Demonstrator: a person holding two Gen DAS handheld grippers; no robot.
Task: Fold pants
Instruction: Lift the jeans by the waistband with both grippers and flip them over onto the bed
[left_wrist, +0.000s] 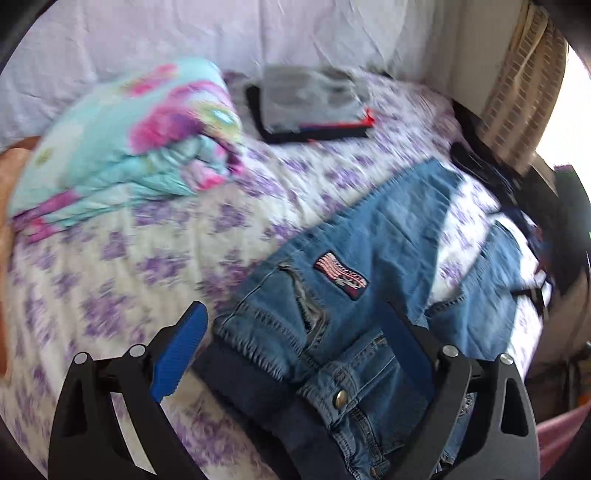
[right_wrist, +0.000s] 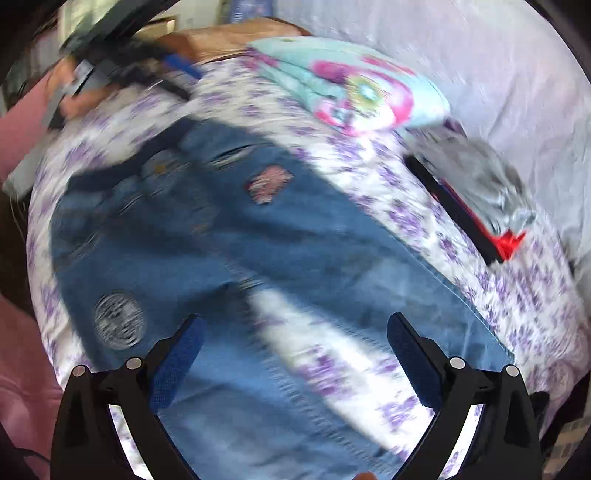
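Left gripper (left_wrist: 295, 350) spread wide over the waistband; right gripper (right_wrist: 295, 354) spread wide above the leg hems. Blue denim jeans (left_wrist: 373, 258) spread flat on floral bedsheet (left_wrist: 110, 288) — legs parted, flag patch (left_wrist: 341, 276), ripped thigh, snap button. Beyond — folded clothes stack (left_wrist: 310, 107).

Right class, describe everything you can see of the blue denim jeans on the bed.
The blue denim jeans lie spread flat on the purple-flowered bedsheet, legs parted in a V with sheet showing between. They look like sturdy denim, with a flag patch, a round pale patch, ripped slits, a metal snap button and a dark waistband. The waist sits between the fingers of the open left tool; the open right tool hangs over the legs.
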